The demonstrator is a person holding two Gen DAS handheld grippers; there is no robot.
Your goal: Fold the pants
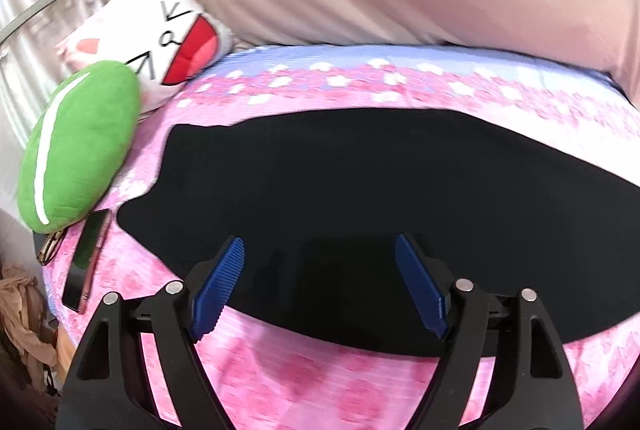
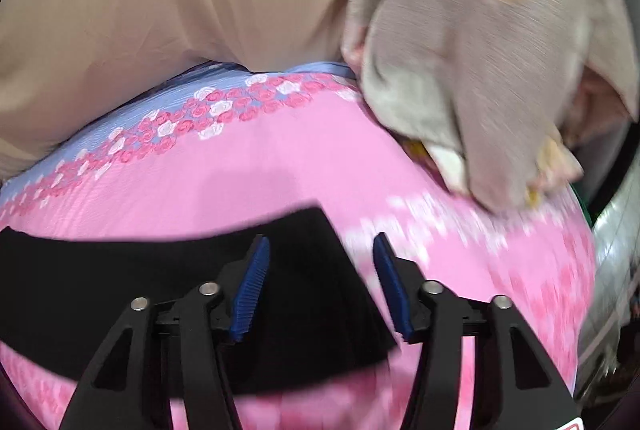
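Blue-padded fingers of the left claw (image 1: 320, 286) hang spread and empty over the black pants (image 1: 360, 190), which lie flat along the pink floral bed sheet (image 1: 280, 382), probably smoothed out ready for a fold. The right claw (image 2: 320, 282), likewise released, hovers over one squared end of the pants, likely lining up a corner pinch. Beyond the pants sit a green plush cushion (image 1: 80, 146) and a phone (image 1: 86, 258). Dark cloth hides any seams; blur smears the crumpled beige garment (image 2: 472, 70).

The pants (image 1: 360, 198) are lying flat on the bed (image 1: 280, 382); left of them, a phone (image 1: 86, 258) and cushions (image 1: 80, 146) are sitting.
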